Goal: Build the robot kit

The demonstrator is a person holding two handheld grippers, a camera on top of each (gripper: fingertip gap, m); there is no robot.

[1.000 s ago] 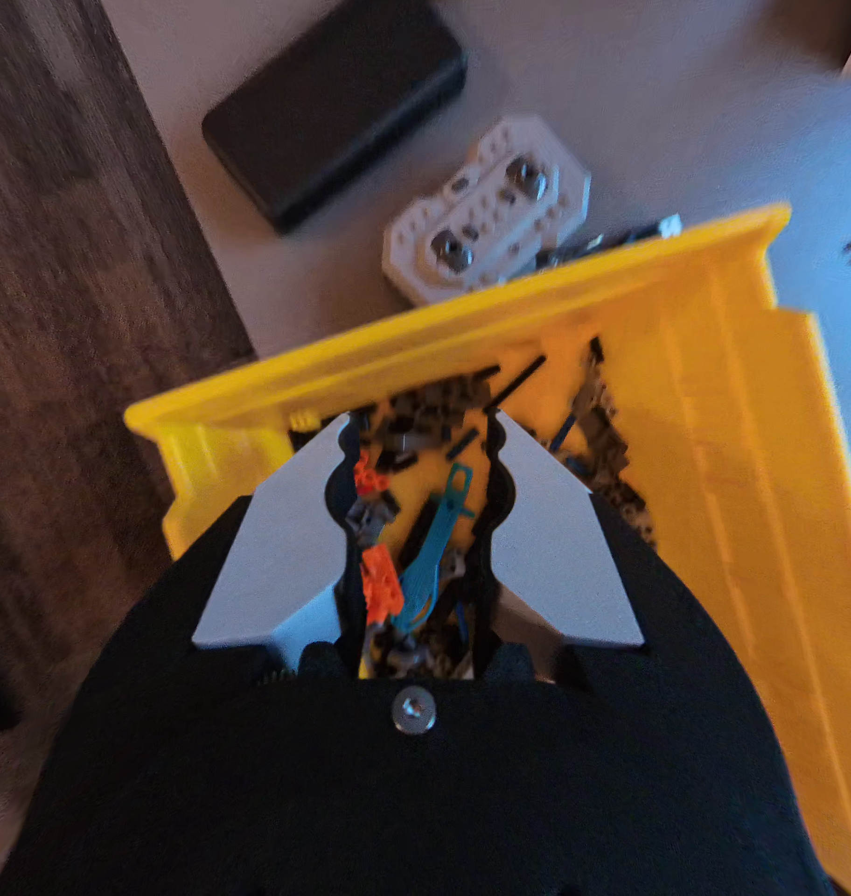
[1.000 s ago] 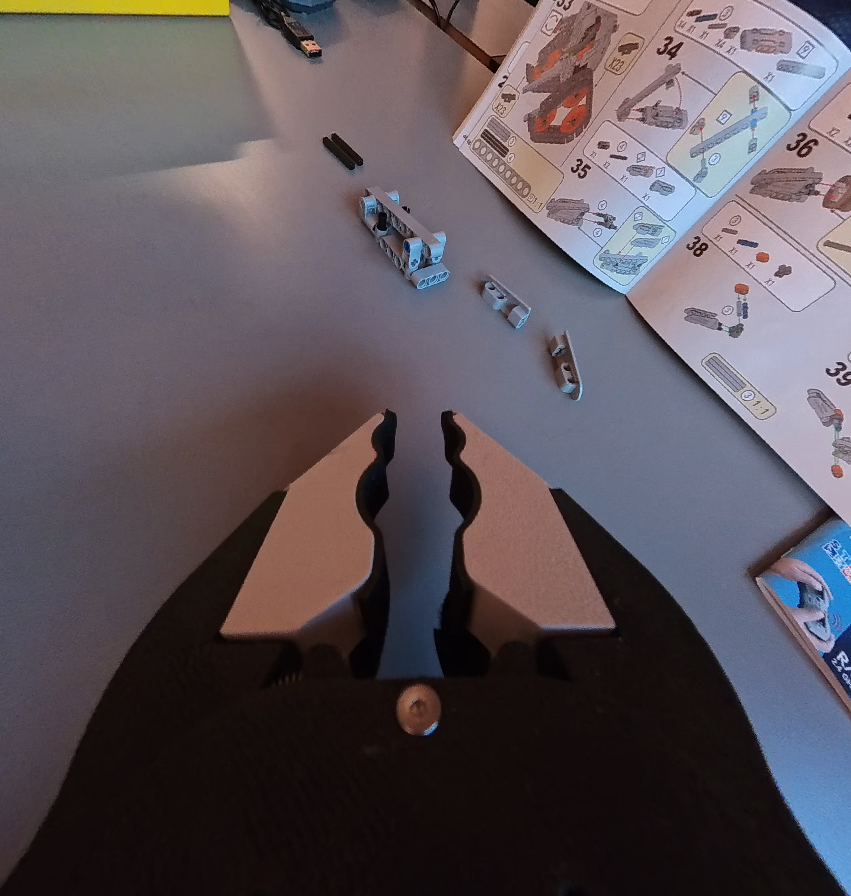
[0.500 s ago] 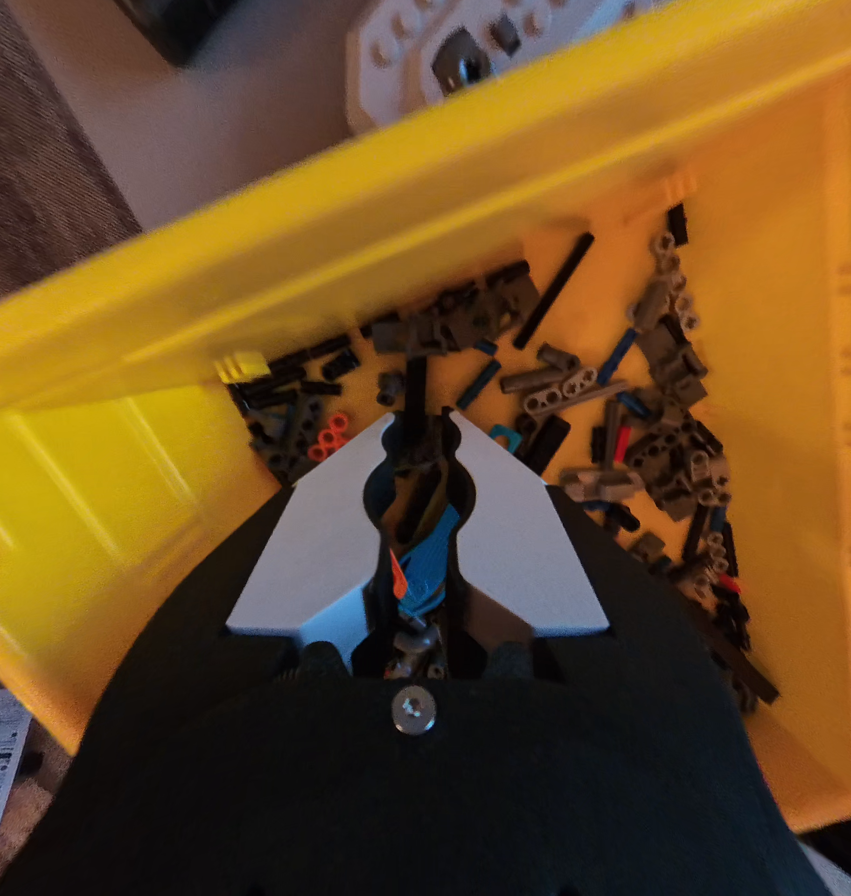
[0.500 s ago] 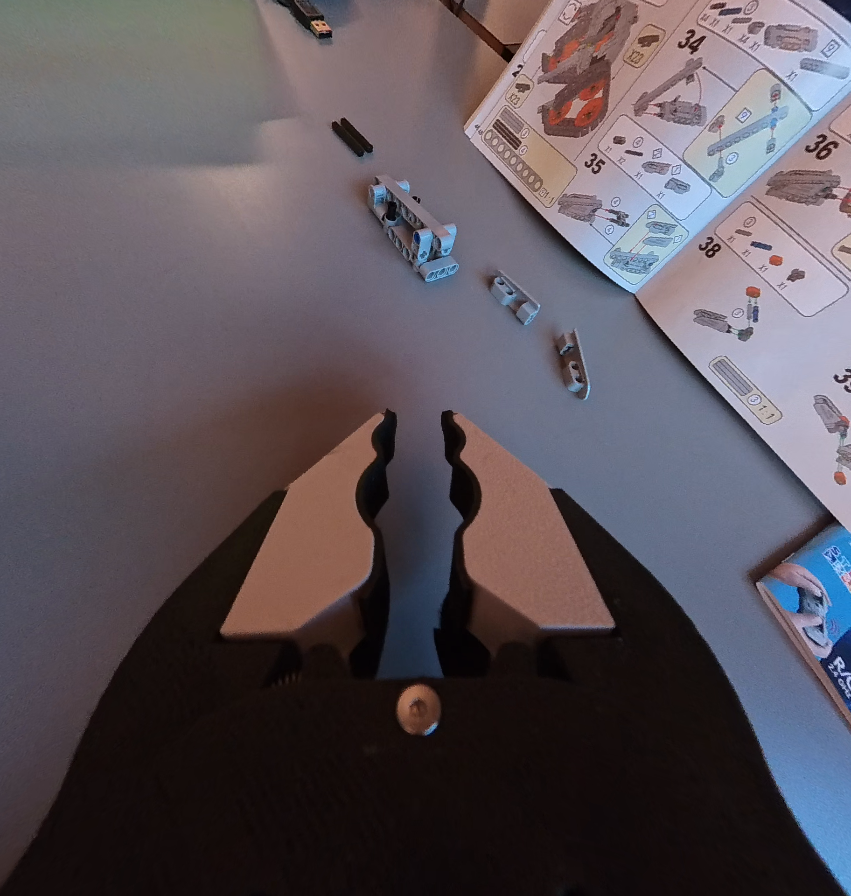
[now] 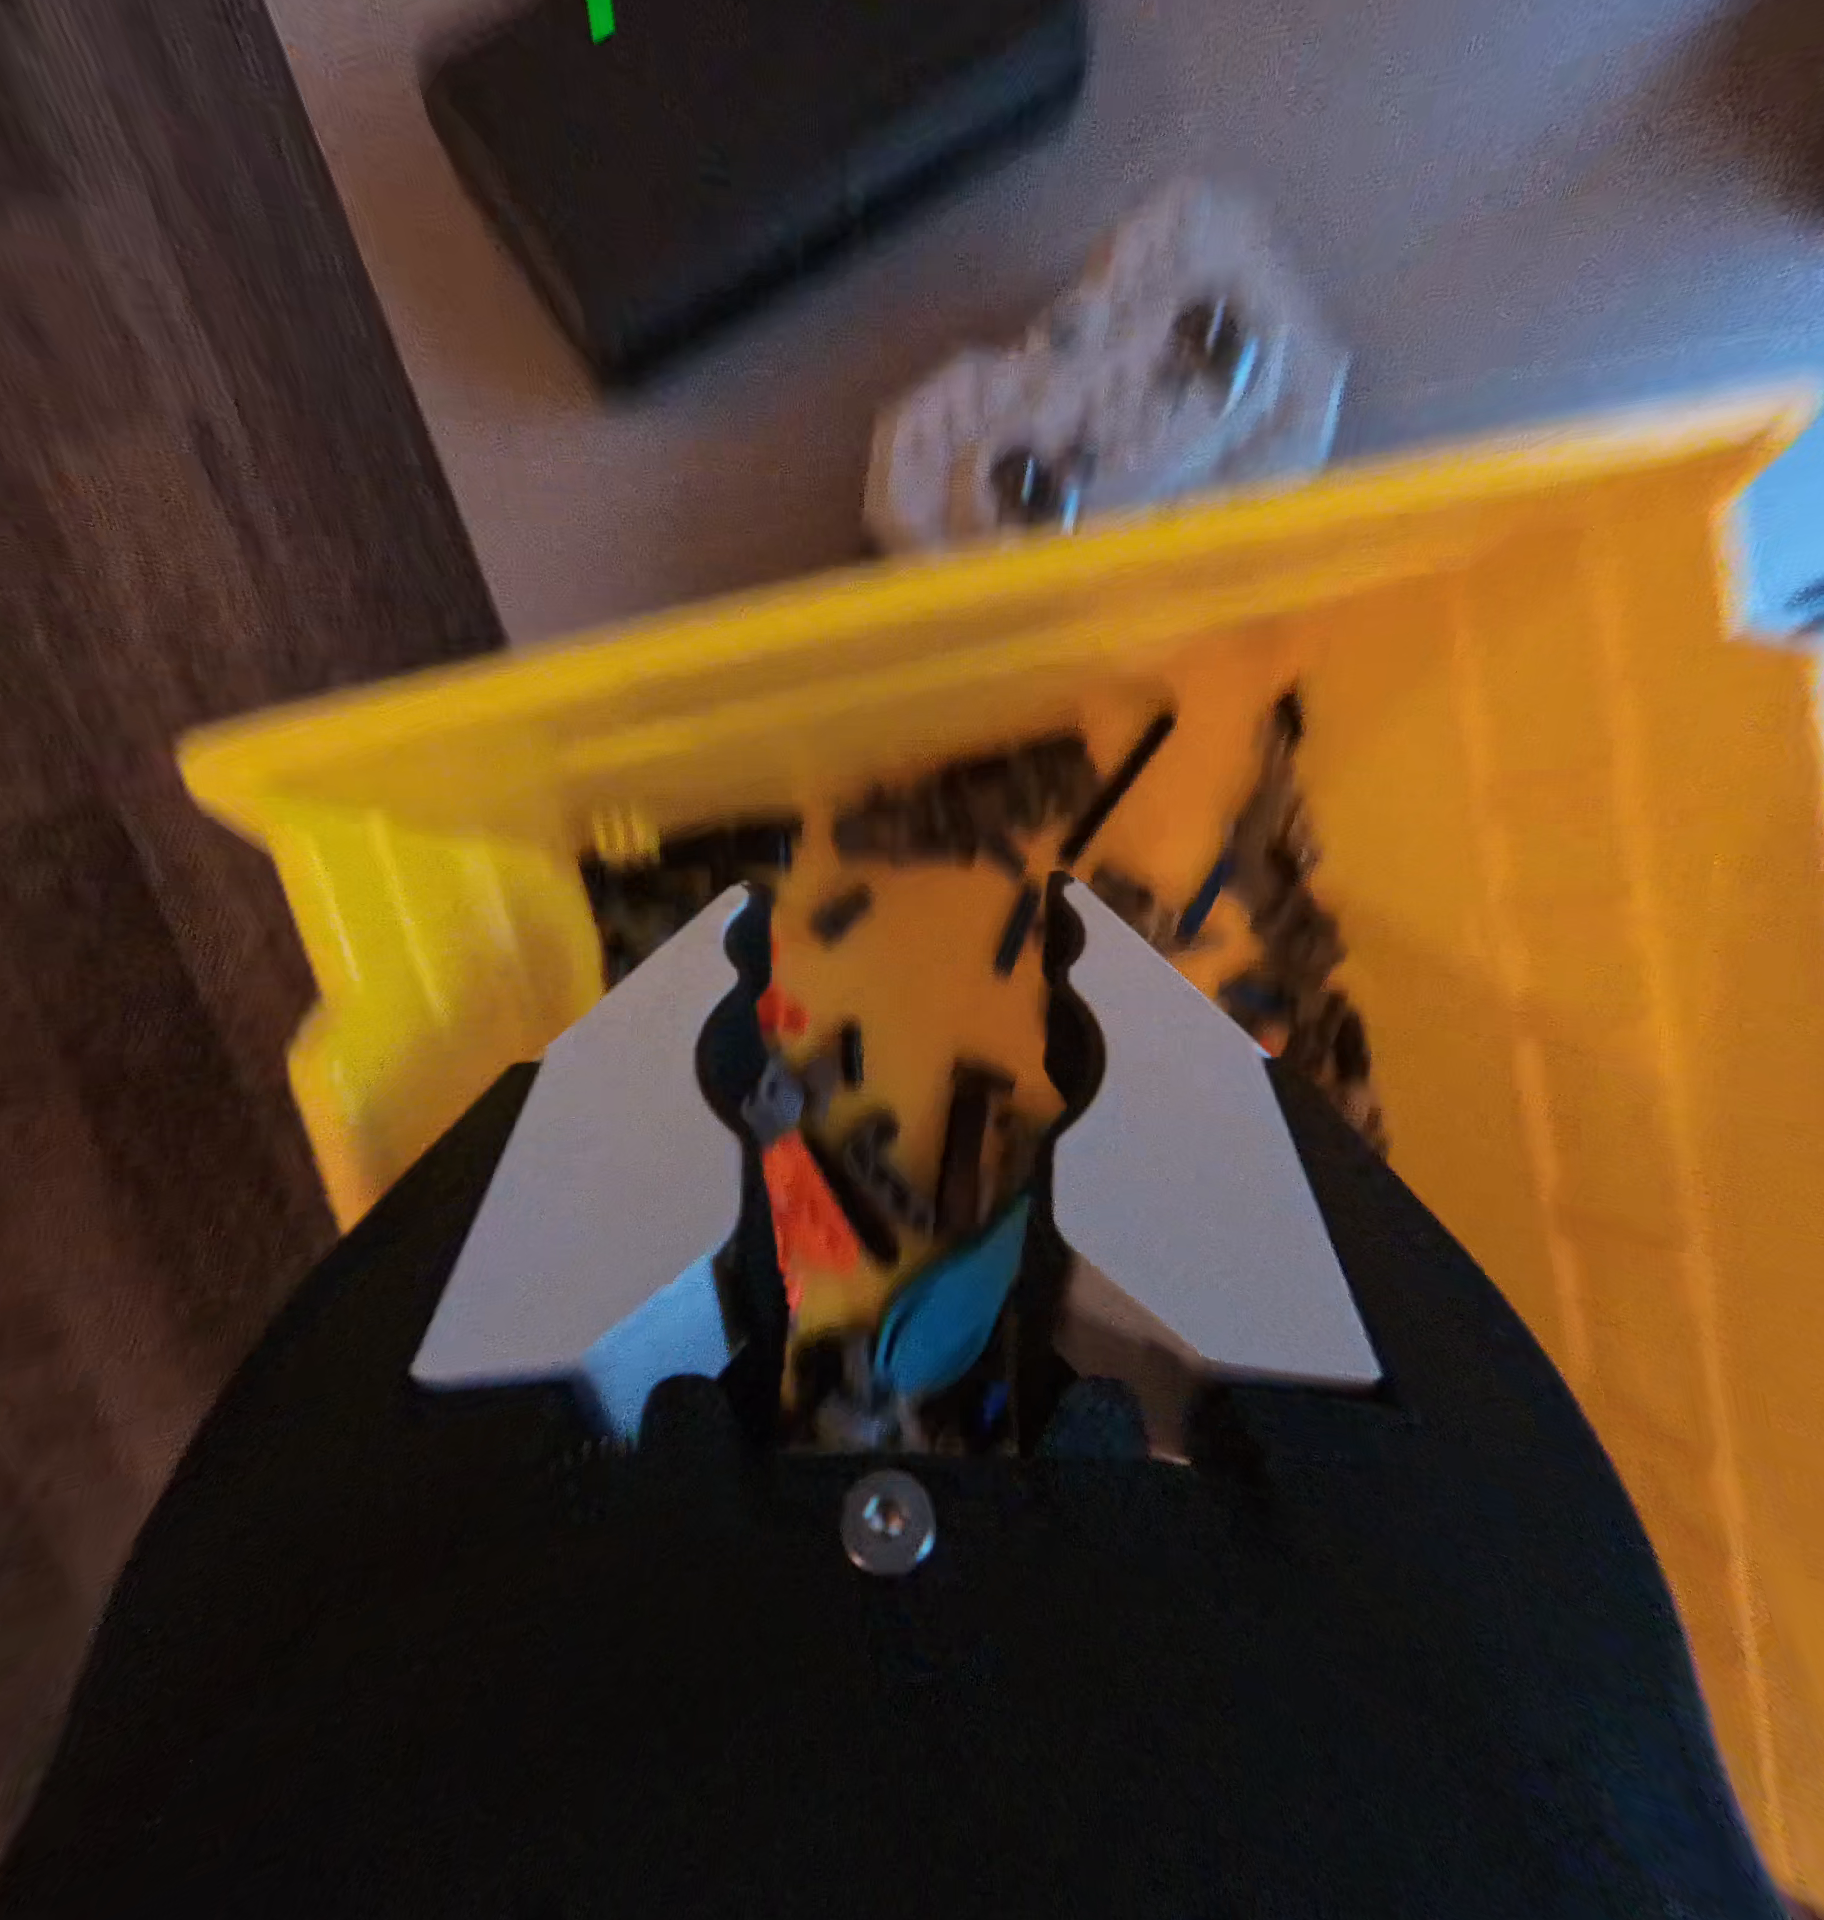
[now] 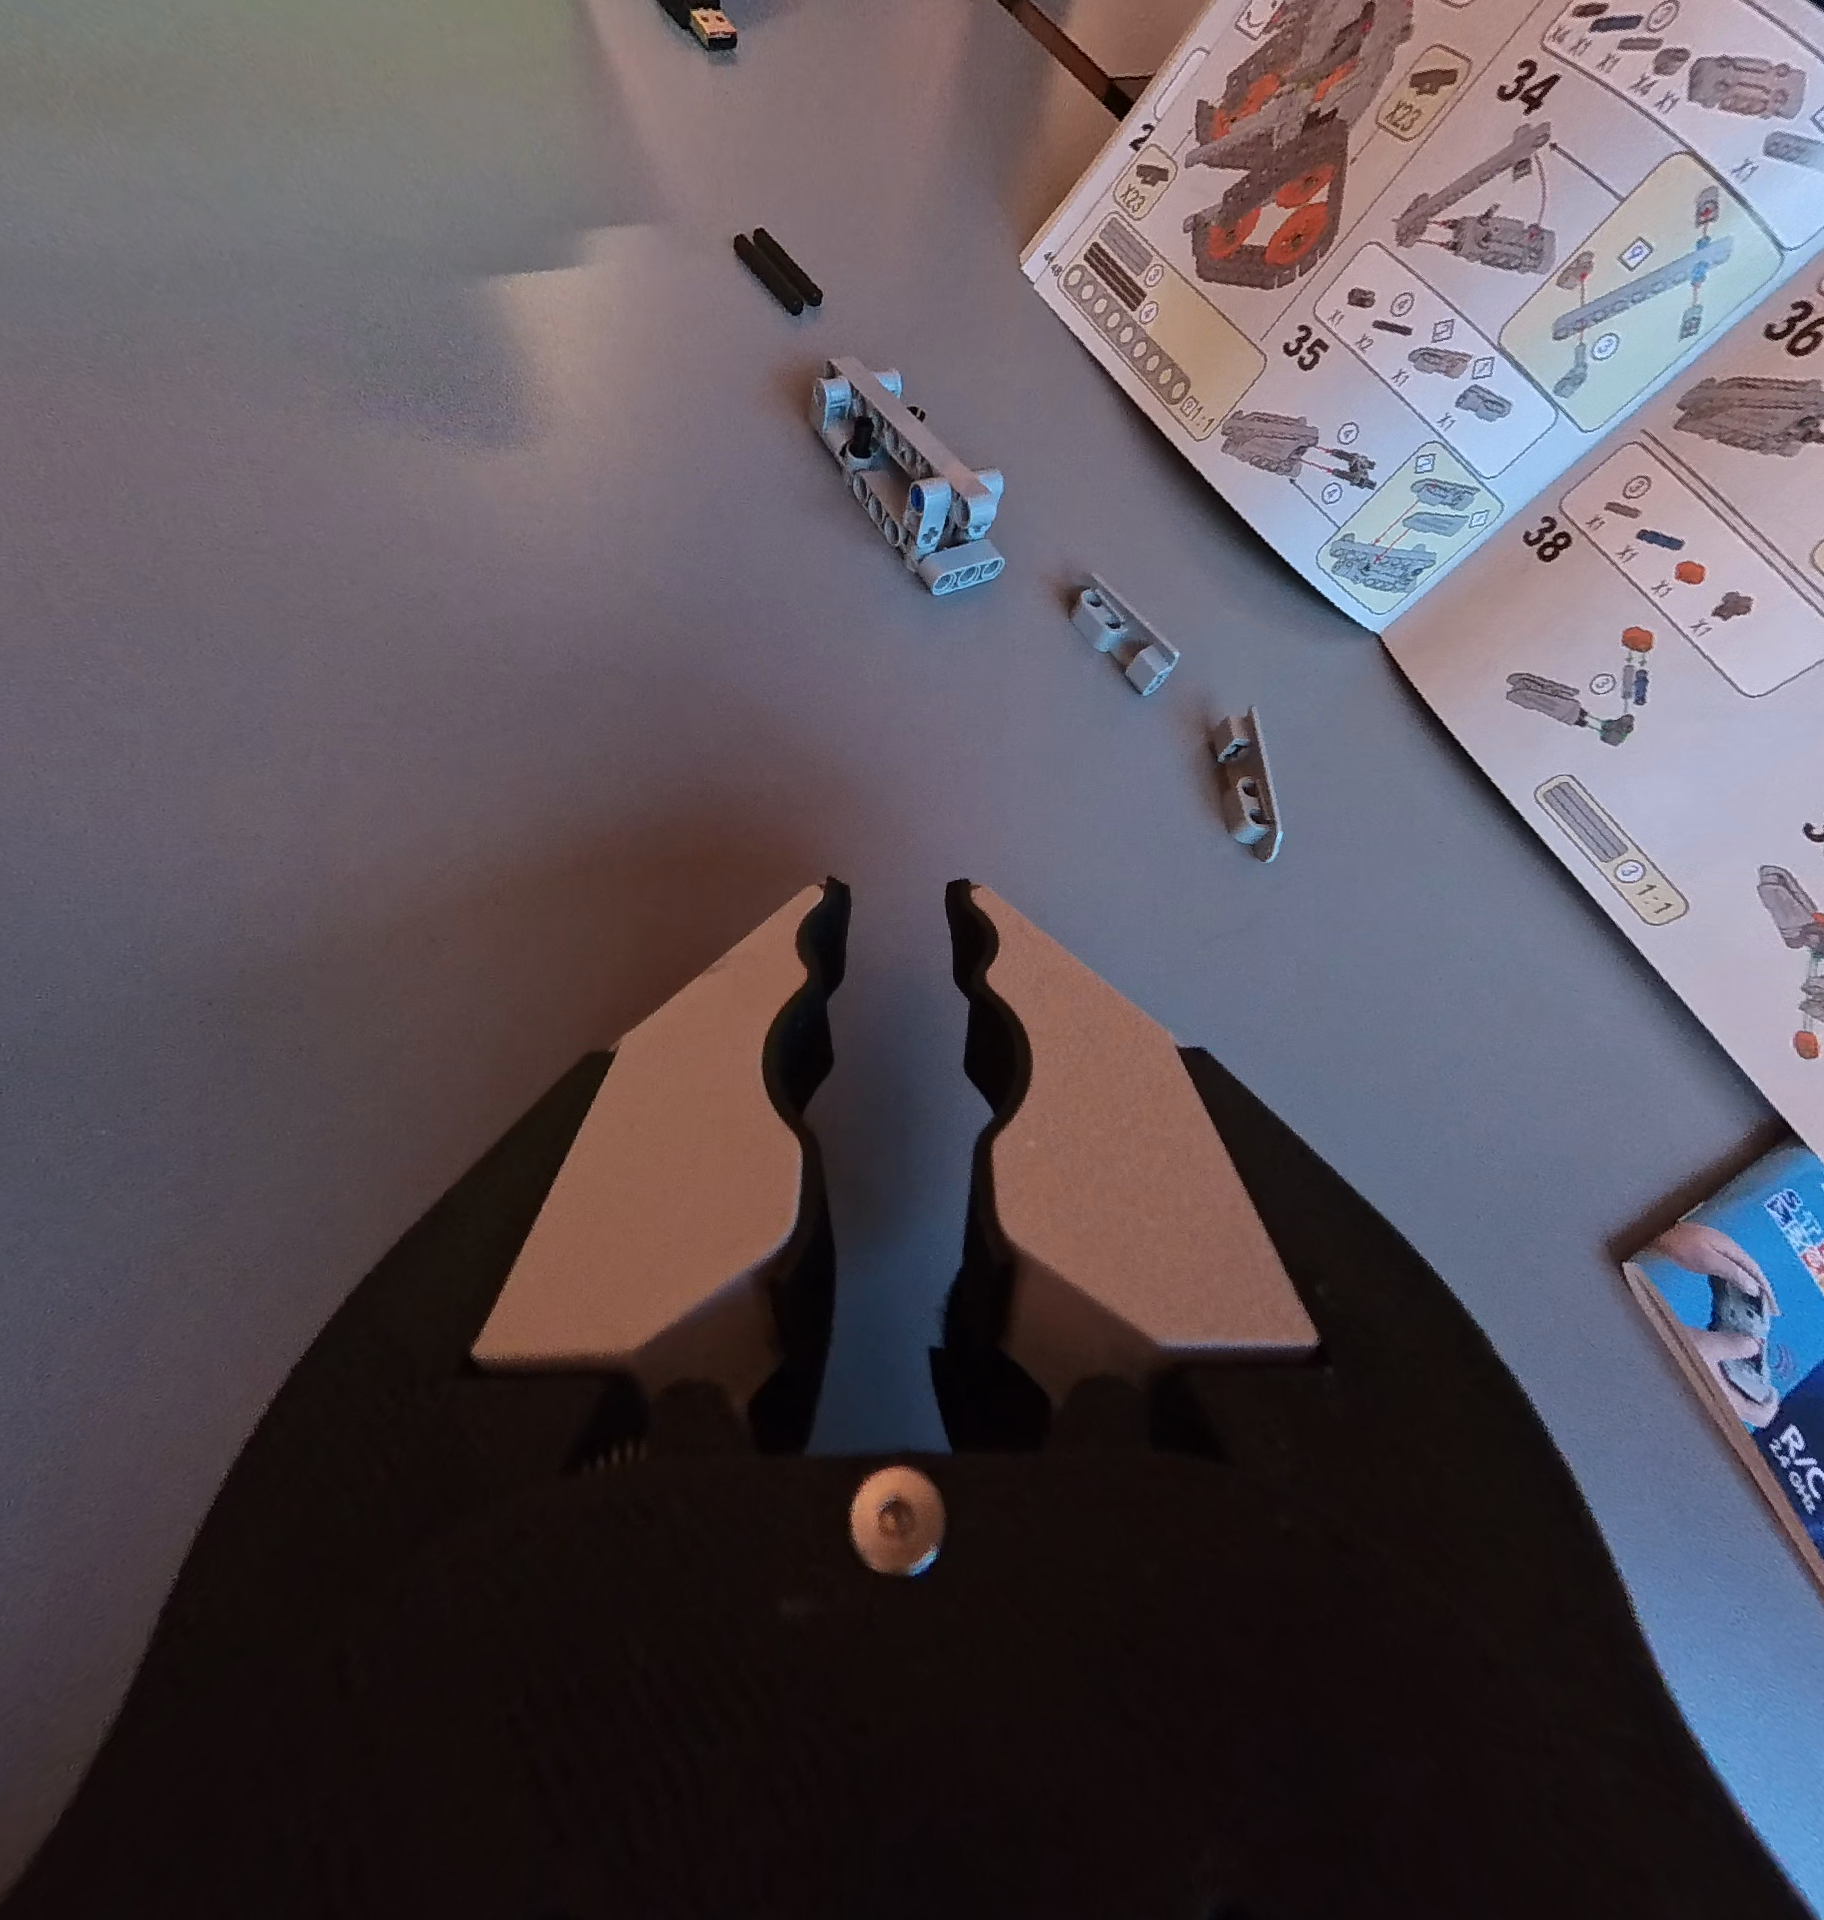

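Note:
In the left wrist view, which is motion-blurred, my left gripper [image 5: 903, 894] is open wide above a yellow bin [image 5: 887, 644] that holds several small dark, grey and orange building parts. An orange part [image 5: 804, 1205] and a blue curved part [image 5: 949, 1309] show between the fingers, down near their base; nothing looks pinched. In the right wrist view, my right gripper [image 6: 897, 899] hovers over the grey table with a narrow gap between its jaws and nothing in it. Ahead of it lie a grey beam assembly [image 6: 908, 478], two black axles [image 6: 778, 270] and two small grey parts [image 6: 1121, 634] [image 6: 1246, 784].
An open instruction booklet [image 6: 1510, 312] lies at the right, with a blue booklet [image 6: 1781, 1382] below it. A plug end [image 6: 705, 21] lies at the far table edge. Beyond the bin sit a white-grey controller [image 5: 1105, 416] and a flat black device [image 5: 752, 156]. A dark wood surface [image 5: 160, 520] is at the left. The left gripper's tips are roughly 50 cm from the right gripper's. The white-grey controller [image 5: 1105, 416] lies some 9 cm from my left tips, 45 cm from my right tips.
Half a second ago my left gripper was low in the bin with its jaws narrowed around the blue part; now it is raised and open wide. The right gripper has drifted only slightly.

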